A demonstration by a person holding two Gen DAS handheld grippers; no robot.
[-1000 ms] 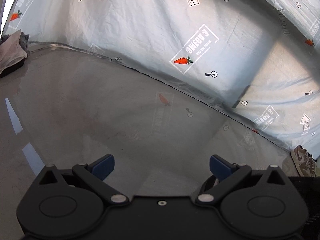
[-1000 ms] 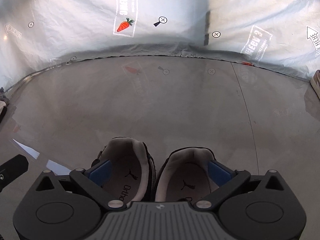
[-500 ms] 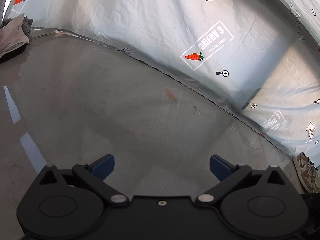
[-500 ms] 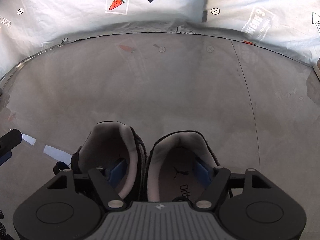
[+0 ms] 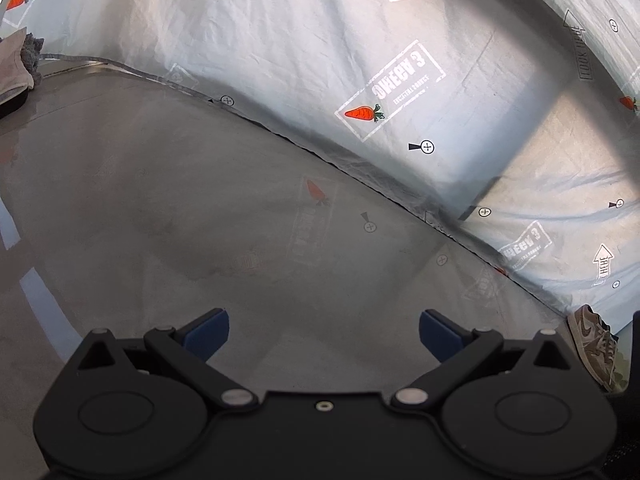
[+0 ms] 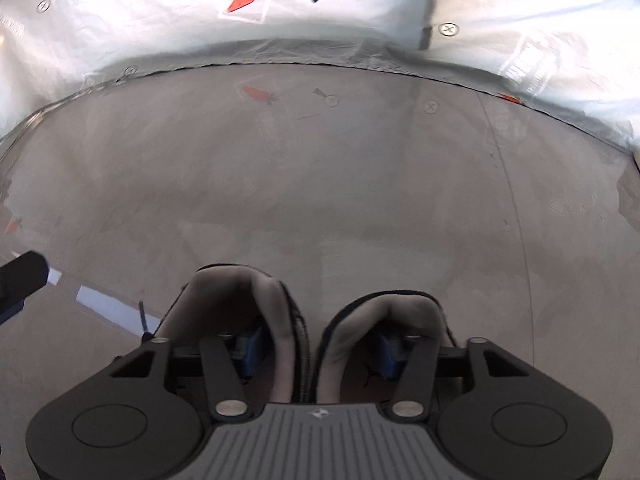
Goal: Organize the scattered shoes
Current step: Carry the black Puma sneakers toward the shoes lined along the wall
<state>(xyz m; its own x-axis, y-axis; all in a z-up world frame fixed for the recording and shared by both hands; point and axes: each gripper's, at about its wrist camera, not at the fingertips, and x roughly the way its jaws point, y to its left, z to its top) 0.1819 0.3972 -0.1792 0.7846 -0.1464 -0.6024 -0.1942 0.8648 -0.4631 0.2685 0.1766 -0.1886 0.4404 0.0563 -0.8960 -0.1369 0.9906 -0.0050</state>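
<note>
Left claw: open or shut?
Open. The left claw has its blue pads spread wide, with only bare glossy grey floor between them.

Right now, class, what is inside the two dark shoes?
One blue finger of the closing right tongs sits inside each of the dark shoes, on pale lining. The toe ends are hidden.

Black sneakers [image 6: 304, 344] with grey lining; a brown-and-tan sneaker [image 5: 592, 344]; glossy grey floor [image 5: 200, 208]; white sheet [image 5: 300, 40] printed with orange carrots, crosshair marks and stamped lettering; blue claw pads [image 5: 208, 334].
</note>
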